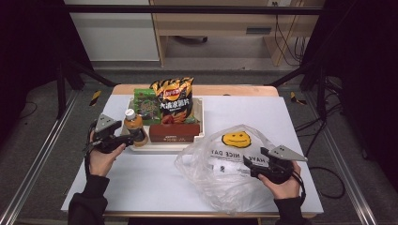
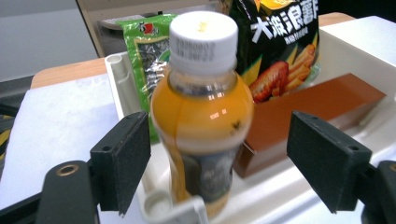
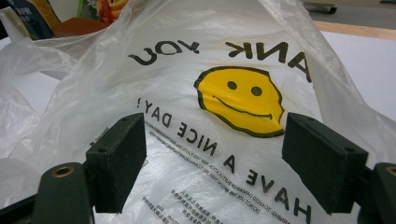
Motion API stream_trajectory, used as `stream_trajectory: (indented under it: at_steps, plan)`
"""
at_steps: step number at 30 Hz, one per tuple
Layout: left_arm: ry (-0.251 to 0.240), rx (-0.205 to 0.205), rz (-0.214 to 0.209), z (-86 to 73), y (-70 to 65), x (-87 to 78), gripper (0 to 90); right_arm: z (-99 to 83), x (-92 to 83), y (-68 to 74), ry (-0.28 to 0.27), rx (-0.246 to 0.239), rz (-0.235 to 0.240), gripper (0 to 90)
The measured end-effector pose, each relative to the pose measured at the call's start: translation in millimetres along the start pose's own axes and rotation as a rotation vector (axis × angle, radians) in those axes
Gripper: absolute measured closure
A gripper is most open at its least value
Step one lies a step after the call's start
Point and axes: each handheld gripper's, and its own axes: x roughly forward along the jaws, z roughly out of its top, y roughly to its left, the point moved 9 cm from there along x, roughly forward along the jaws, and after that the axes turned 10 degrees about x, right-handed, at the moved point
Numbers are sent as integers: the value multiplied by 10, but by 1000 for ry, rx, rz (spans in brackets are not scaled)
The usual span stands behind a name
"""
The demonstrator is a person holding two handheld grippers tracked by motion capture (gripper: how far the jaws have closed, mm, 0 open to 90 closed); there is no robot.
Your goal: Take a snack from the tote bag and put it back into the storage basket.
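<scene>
Straddling orange bottle (image 2: 201, 116), left claw (image 2: 219, 158) agape.

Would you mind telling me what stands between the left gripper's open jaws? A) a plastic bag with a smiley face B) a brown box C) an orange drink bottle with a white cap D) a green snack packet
C: in the left gripper view the bottle stands between the left gripper's jaws, with a gap on each side, at the tray's near corner.
</scene>
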Motion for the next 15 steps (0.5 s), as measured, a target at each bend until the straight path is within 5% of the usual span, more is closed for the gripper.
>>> stream_trajectory:
  at_steps: [15]
  plan:
    - [16, -19, -7, -297, -143, -271, 204, -22, -17, 21, 6, 3, 11, 219]
